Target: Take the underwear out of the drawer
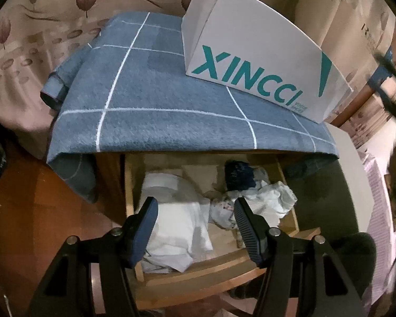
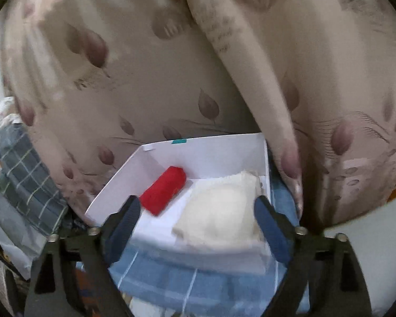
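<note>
The wooden drawer point(image 1: 198, 272) stands pulled out under a blue checked towel point(image 1: 158, 92). In it lie a white folded underwear piece point(image 1: 177, 227), a crumpled white patterned piece point(image 1: 264, 203) and a dark navy piece point(image 1: 237, 174). My left gripper point(image 1: 195, 202) hovers open over the drawer, its fingers either side of the white pieces without pressing them. On the towel point(image 2: 171, 280) stands a white box point(image 2: 171, 155), lettered XINCCI point(image 1: 250, 60). A red folded piece point(image 2: 163, 192) and a cream piece point(image 2: 221, 208) lie inside it. My right gripper point(image 2: 198, 200) is wide open just above the box, holding nothing.
A beige curtain with a leaf print point(image 2: 171, 66) hangs close behind the box. Cardboard boxes point(image 1: 356, 13) are stacked at the right, with a white surface point(image 1: 351, 158) below them. Red-brown floor point(image 1: 26, 211) shows left of the drawer. A grey checked cloth point(image 2: 26, 163) hangs at the left.
</note>
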Action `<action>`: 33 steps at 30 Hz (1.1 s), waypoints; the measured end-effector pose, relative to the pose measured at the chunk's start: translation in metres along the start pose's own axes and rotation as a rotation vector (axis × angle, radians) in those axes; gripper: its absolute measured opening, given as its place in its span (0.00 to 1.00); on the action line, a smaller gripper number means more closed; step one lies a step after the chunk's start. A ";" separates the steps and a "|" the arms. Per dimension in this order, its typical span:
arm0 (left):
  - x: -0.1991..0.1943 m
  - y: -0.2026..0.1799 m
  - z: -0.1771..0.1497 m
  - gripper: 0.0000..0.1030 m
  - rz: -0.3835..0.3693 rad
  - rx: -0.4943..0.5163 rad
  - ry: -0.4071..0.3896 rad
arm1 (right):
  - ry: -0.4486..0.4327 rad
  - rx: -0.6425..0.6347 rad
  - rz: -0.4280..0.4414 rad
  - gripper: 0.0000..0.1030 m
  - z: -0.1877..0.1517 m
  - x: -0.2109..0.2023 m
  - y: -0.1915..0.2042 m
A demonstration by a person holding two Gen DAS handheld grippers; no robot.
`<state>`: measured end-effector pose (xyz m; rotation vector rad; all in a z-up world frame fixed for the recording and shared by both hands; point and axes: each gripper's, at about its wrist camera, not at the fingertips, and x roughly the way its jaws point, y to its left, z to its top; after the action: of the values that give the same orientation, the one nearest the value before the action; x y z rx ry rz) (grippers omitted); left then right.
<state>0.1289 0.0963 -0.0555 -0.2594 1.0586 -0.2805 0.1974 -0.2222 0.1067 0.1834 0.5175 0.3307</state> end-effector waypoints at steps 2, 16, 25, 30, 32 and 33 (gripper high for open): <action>0.001 -0.001 0.000 0.60 -0.002 0.005 0.004 | -0.045 -0.066 -0.040 0.86 -0.029 -0.025 -0.001; 0.053 -0.036 -0.017 0.60 0.076 0.144 0.202 | 0.006 -0.147 -0.217 0.99 -0.113 -0.056 -0.017; 0.126 -0.079 -0.043 0.60 0.215 0.358 0.380 | 0.034 0.073 -0.103 1.00 -0.118 -0.061 -0.056; 0.165 -0.091 -0.058 0.60 0.384 0.504 0.430 | 0.013 0.120 -0.067 1.00 -0.117 -0.068 -0.064; 0.178 -0.087 -0.061 0.60 0.489 0.549 0.438 | 0.010 0.121 -0.050 1.00 -0.117 -0.069 -0.064; 0.184 -0.083 -0.062 0.60 0.520 0.557 0.449 | 0.011 0.121 -0.043 1.00 -0.117 -0.069 -0.063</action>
<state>0.1504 -0.0501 -0.2064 0.6005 1.3973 -0.1527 0.0976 -0.2953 0.0219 0.2874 0.5518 0.2592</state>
